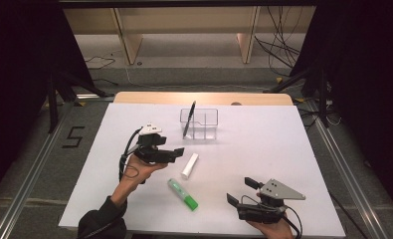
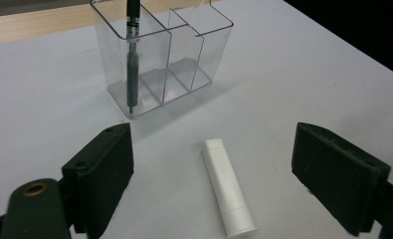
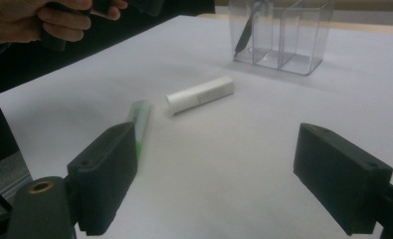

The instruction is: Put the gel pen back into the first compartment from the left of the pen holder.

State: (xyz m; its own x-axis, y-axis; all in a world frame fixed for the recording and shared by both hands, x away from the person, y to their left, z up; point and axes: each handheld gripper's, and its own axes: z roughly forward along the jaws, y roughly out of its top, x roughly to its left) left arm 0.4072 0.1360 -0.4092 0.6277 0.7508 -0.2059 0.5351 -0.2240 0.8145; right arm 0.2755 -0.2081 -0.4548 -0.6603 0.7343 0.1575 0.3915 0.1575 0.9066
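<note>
A white capped tube (image 1: 189, 166) lies mid-table, and a green marker (image 1: 182, 194) lies just in front of it. Behind them stands a clear three-compartment organizer (image 1: 200, 124) with a black pen (image 1: 189, 119) leaning in its left compartment. My left gripper (image 1: 175, 152) hovers just left of the tube, open. In the left gripper view the tube (image 2: 229, 194) lies on the table between and beyond the wide-apart jaws of my left gripper (image 2: 214, 179). My right gripper (image 1: 242, 191) is open near the front right, with the marker (image 3: 140, 124) and tube (image 3: 200, 94) ahead of it.
The white tabletop (image 1: 263, 149) ends in a wooden strip at the back. Dark stands and cables sit on the floor around it. In the right gripper view the hand on the other gripper (image 3: 49, 20) is at the upper left and the organizer (image 3: 281, 35) is far ahead.
</note>
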